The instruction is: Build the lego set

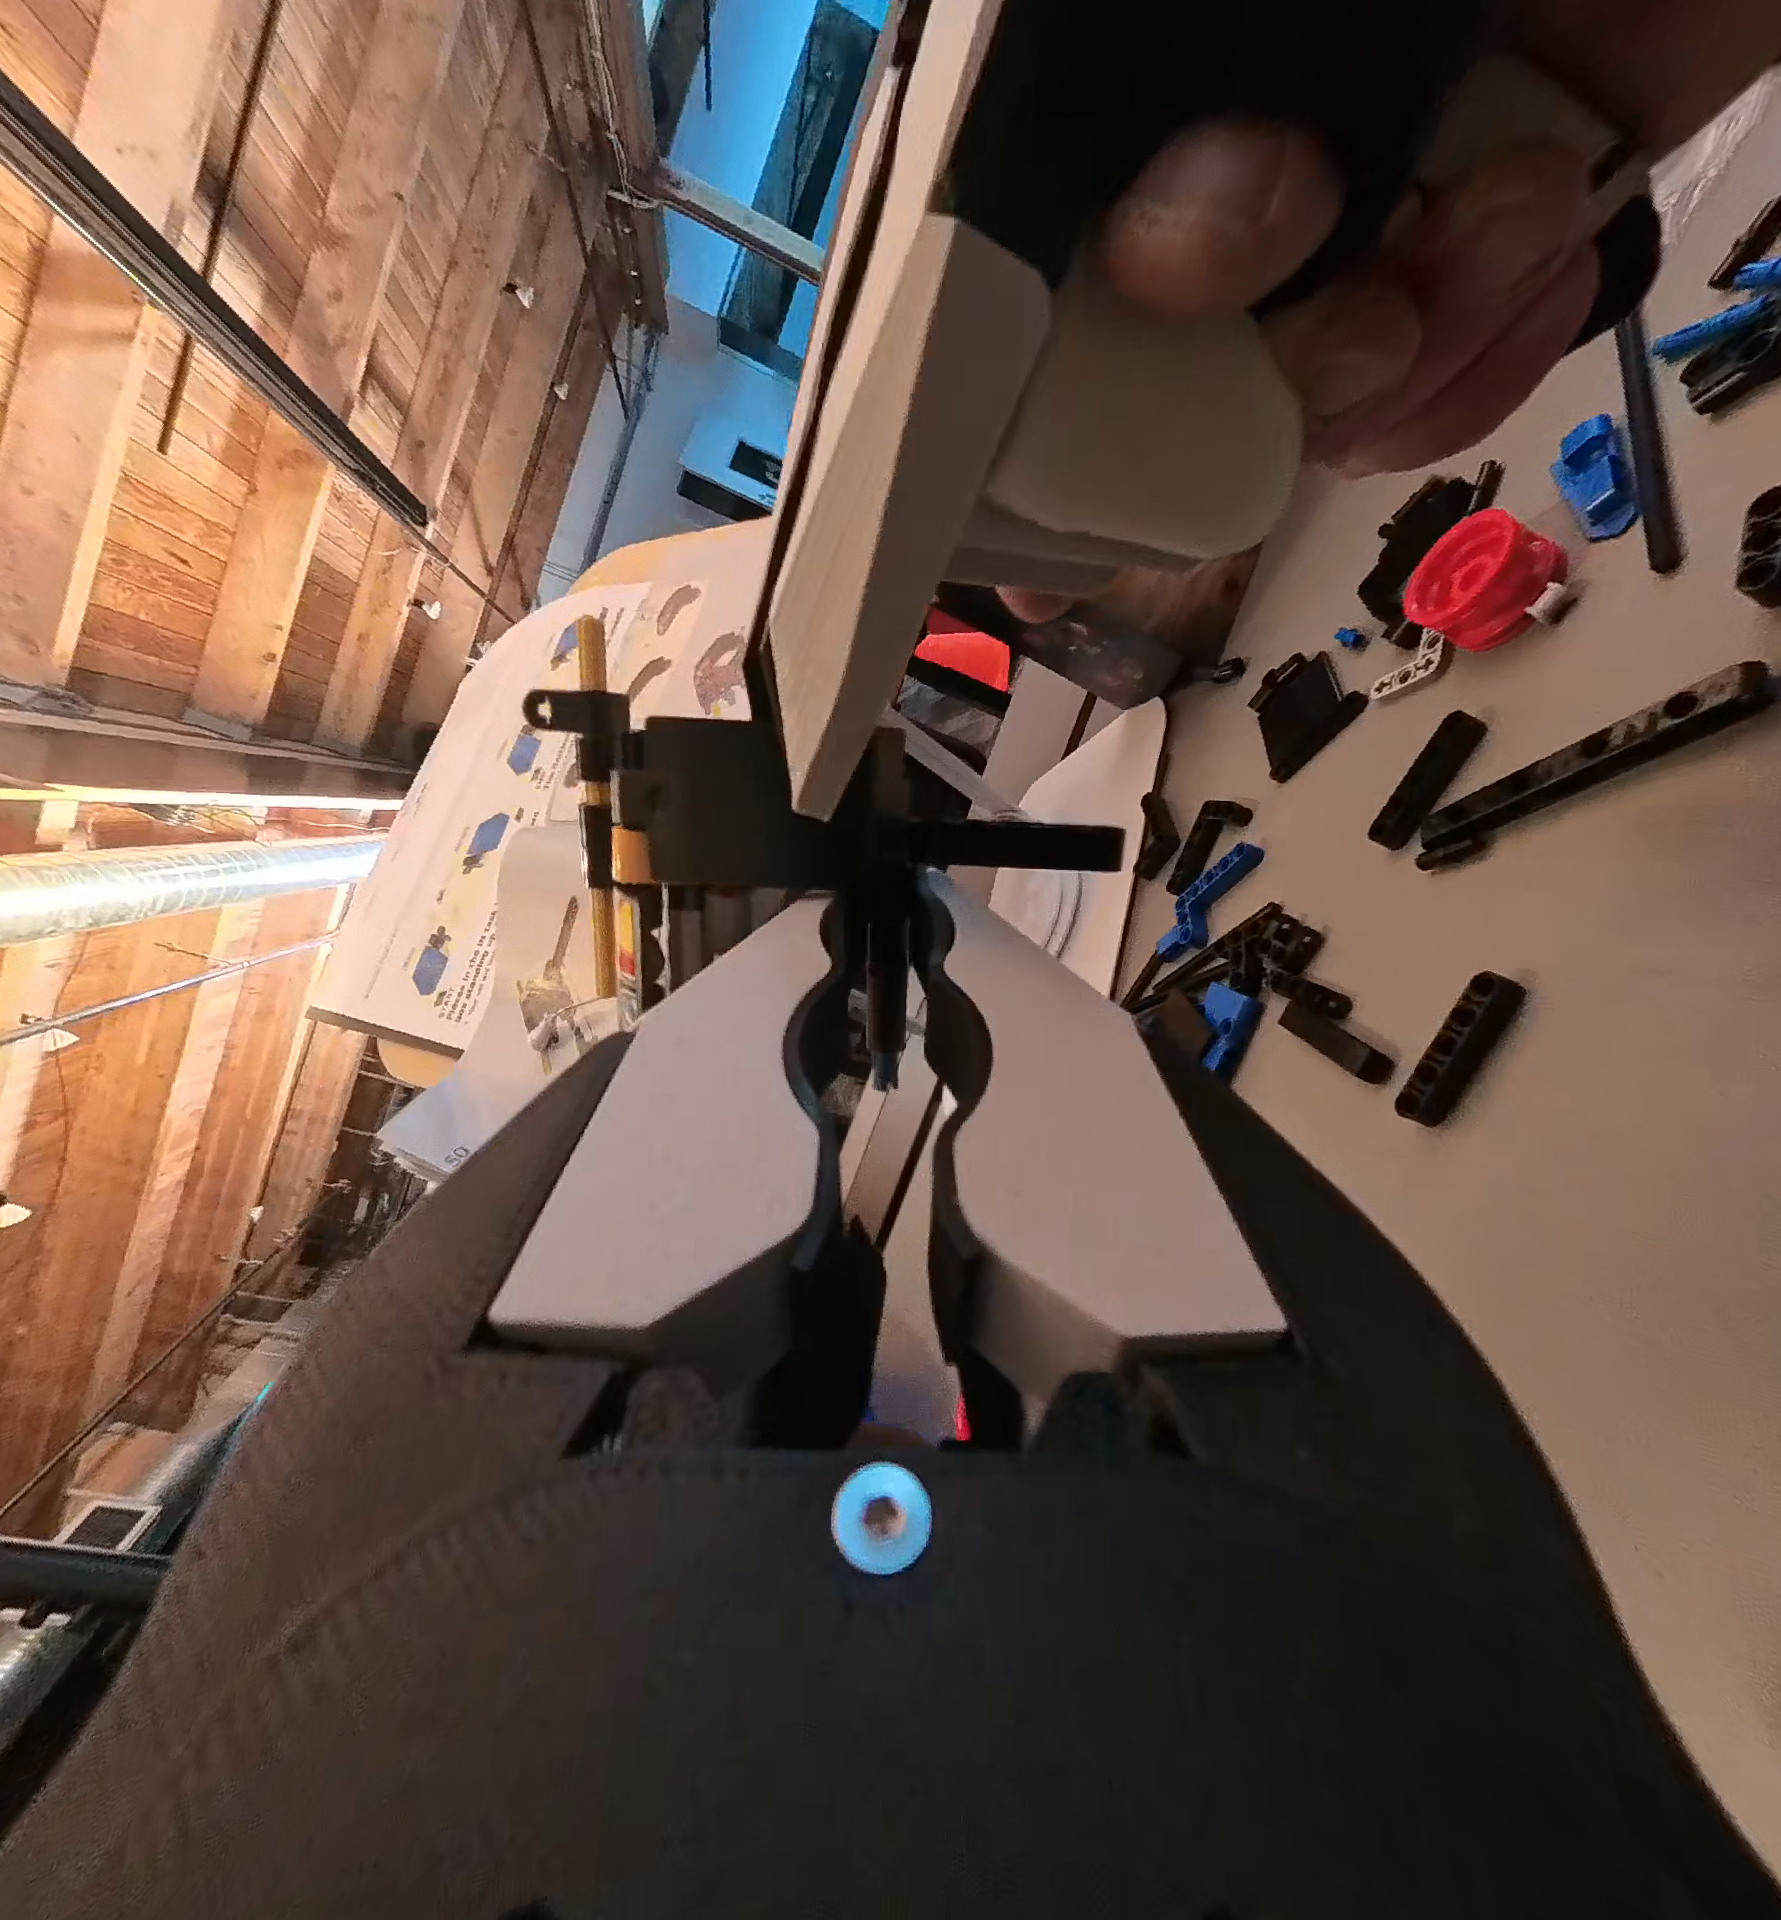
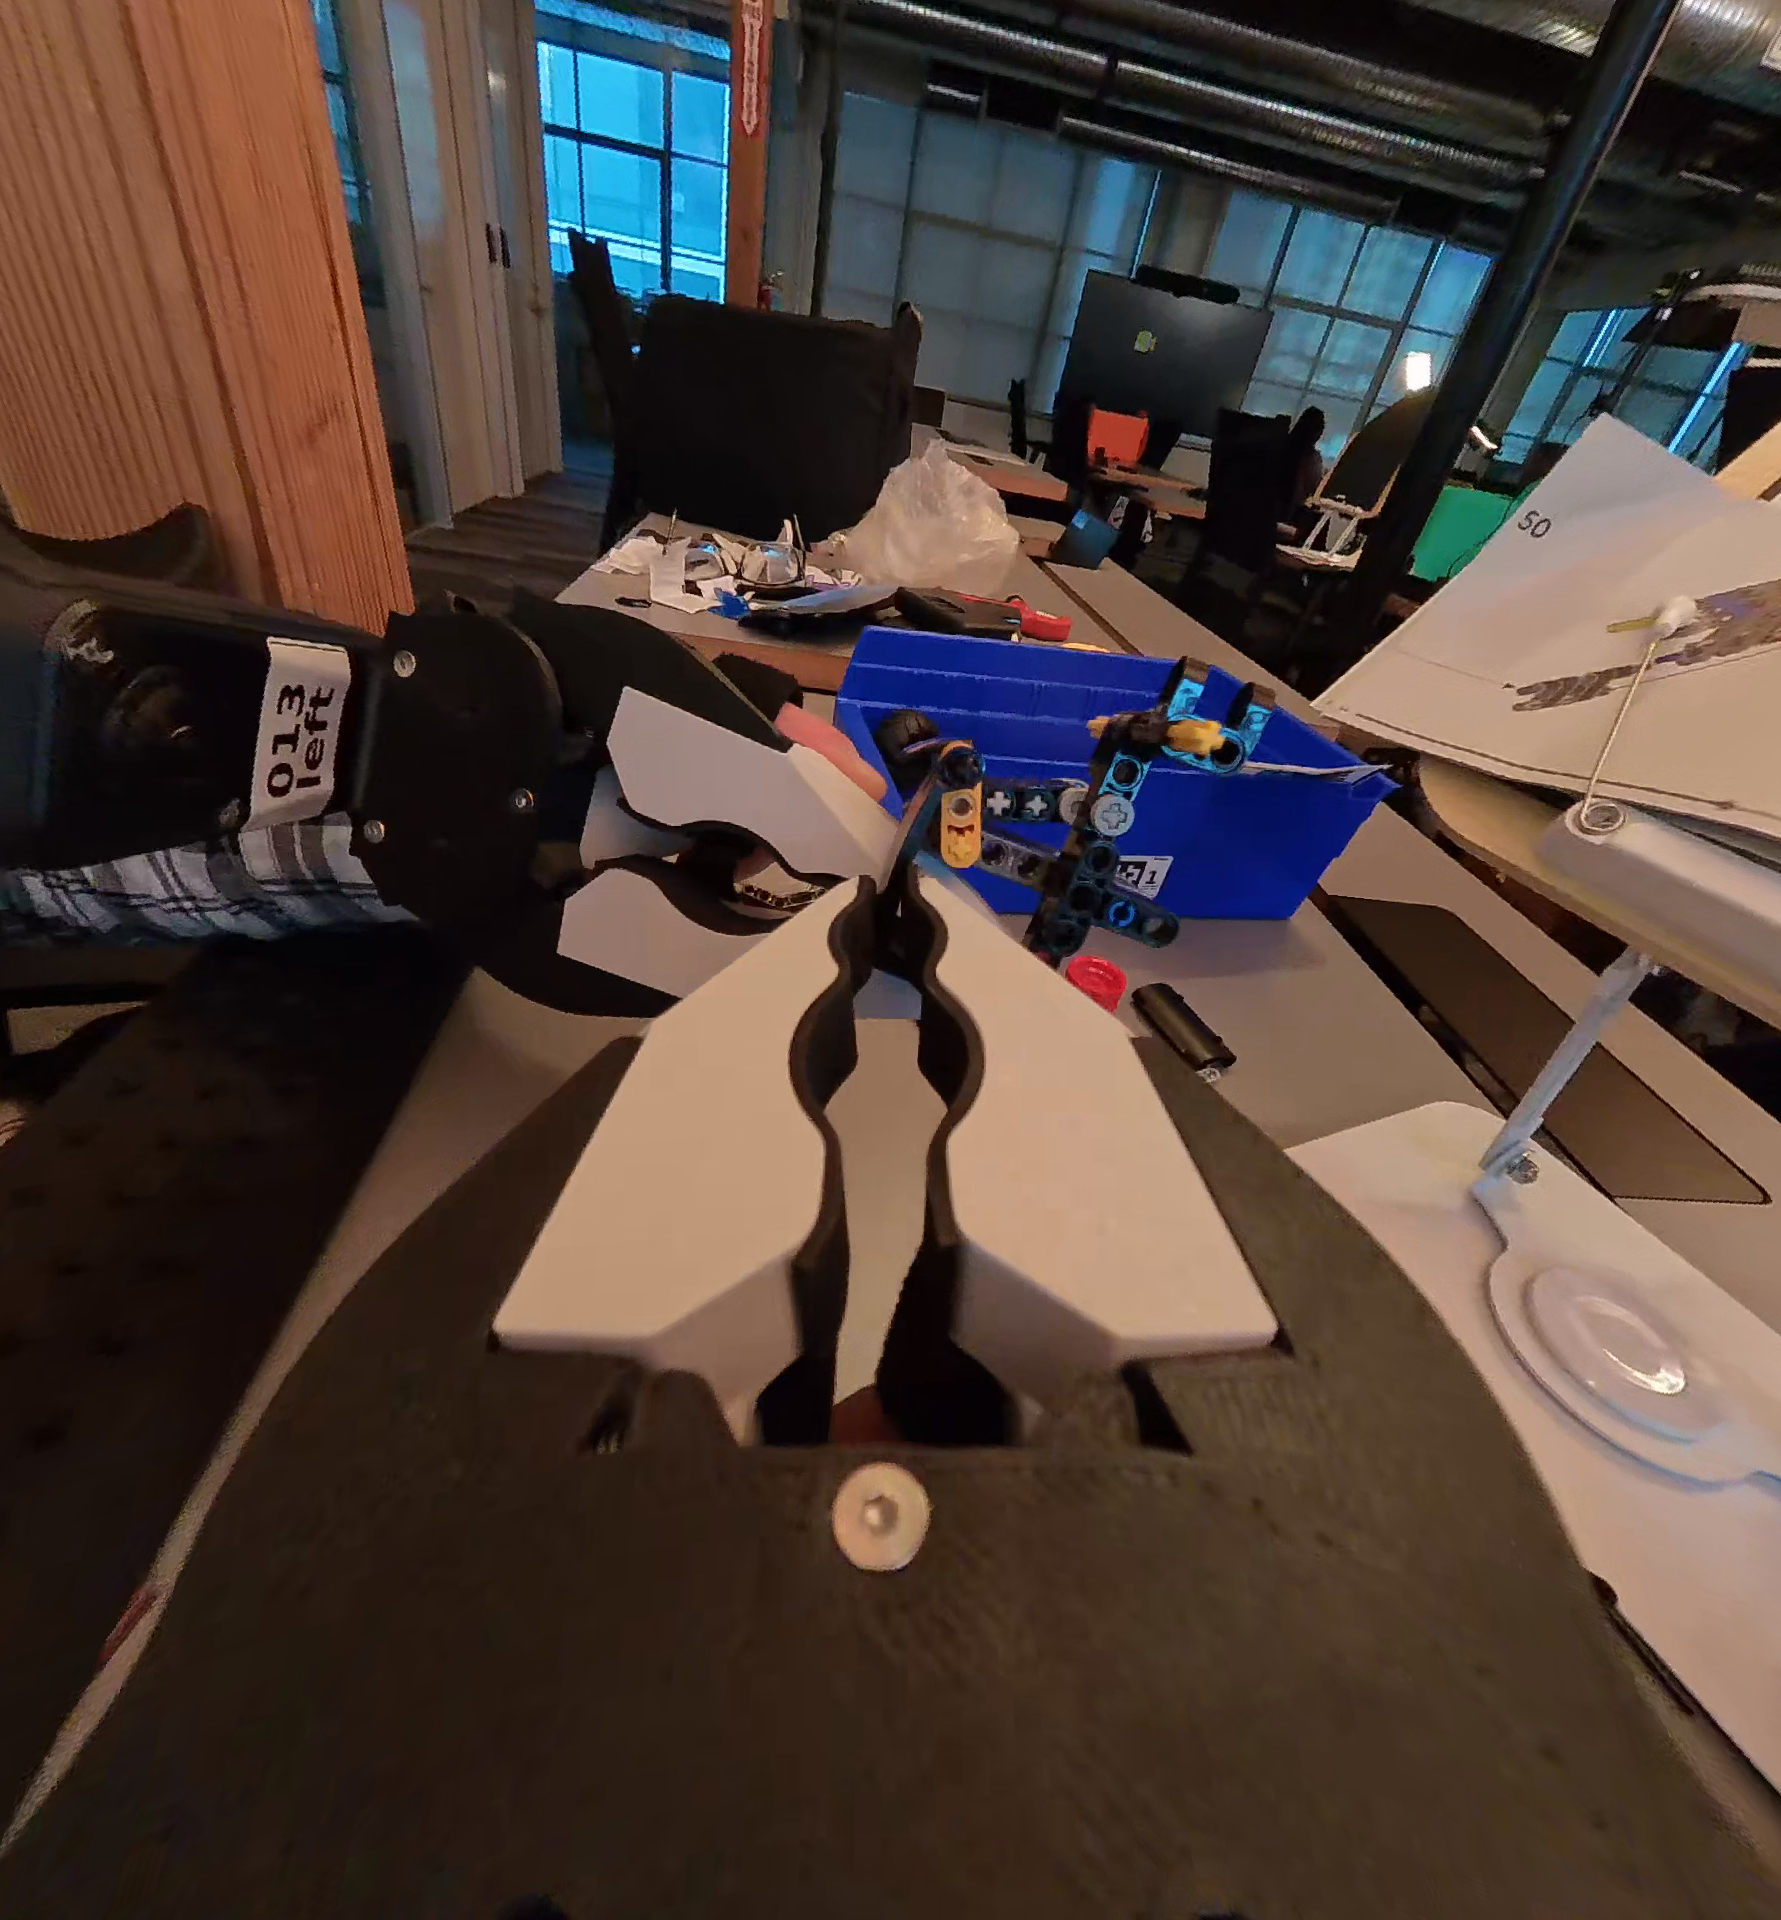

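Note:
A partly built lego assembly point(image 2: 1083, 831) of black beams with a yellow piece is held in the air in front of a blue bin. My right gripper point(image 2: 891, 914) is shut on a thin black beam at its near end. My left gripper point(image 1: 884, 914) is shut on a black pin-like part of the same assembly point(image 1: 699, 800), which carries a yellow axle. In the right wrist view the left gripper's white fingers point(image 2: 699, 758) reach in from the left. In the left wrist view the right gripper's finger point(image 1: 896, 468) comes down from above, with a person's hand point(image 1: 1333, 270) behind it.
Loose parts lie on the grey table point(image 1: 1540, 1299): a red wheel point(image 1: 1483, 577), a long black beam point(image 1: 1603, 764), short black beams and blue pieces point(image 1: 1208, 894). The blue bin point(image 2: 1250, 842) stands behind. An open instruction booklet point(image 2: 1644, 623) rests on a white stand at right. Only a small space, under 4 cm, lies between the two pairs of fingers. The red wheel point(image 1: 1483, 577) is about equally far from each gripper, around 20 cm.

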The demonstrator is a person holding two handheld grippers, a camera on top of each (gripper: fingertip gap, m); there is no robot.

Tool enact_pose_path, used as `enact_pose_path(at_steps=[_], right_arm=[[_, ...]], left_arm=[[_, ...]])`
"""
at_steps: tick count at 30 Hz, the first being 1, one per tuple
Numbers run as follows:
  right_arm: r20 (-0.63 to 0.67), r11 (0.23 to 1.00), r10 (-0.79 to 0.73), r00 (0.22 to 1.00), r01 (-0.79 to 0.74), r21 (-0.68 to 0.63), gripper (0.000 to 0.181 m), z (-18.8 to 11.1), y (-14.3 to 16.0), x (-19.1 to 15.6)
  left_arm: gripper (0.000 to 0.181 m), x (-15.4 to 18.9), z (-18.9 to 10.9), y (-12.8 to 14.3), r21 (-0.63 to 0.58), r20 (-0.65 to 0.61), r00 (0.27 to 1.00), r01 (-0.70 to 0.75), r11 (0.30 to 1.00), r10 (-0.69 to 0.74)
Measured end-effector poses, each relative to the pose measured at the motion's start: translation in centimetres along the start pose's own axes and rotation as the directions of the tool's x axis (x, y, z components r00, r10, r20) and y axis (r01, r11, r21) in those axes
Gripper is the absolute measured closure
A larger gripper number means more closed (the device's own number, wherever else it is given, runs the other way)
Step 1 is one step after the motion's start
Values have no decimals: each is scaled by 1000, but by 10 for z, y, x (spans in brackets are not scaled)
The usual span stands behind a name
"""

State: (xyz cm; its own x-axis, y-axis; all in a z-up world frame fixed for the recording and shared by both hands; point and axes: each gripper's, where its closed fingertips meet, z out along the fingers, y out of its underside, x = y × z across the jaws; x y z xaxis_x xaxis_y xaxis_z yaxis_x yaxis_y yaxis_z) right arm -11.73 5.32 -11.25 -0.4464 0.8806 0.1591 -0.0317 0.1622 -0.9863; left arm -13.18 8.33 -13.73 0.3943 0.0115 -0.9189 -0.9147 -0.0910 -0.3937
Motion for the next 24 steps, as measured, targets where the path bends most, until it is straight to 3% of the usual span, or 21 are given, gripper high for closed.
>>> enact_pose_path(at_steps=[12, 19, 24], right_arm=[[-29, 992, 109, 994, -107, 73, 181, -13, -2, 22], [9, 991, 125, 992, -125, 47, 181, -10, 8, 18], [57, 991, 129, 990, -131, 37, 181, -8, 12, 11]], left_arm=[[158, -13, -8, 1, 74, 45, 992, 117, 990, -120], [150, -31, -16, 14, 116, 47, 963, 258, 959, -265], [147, -25, -14, 22, 111, -9, 951, 307, 945, -308]])
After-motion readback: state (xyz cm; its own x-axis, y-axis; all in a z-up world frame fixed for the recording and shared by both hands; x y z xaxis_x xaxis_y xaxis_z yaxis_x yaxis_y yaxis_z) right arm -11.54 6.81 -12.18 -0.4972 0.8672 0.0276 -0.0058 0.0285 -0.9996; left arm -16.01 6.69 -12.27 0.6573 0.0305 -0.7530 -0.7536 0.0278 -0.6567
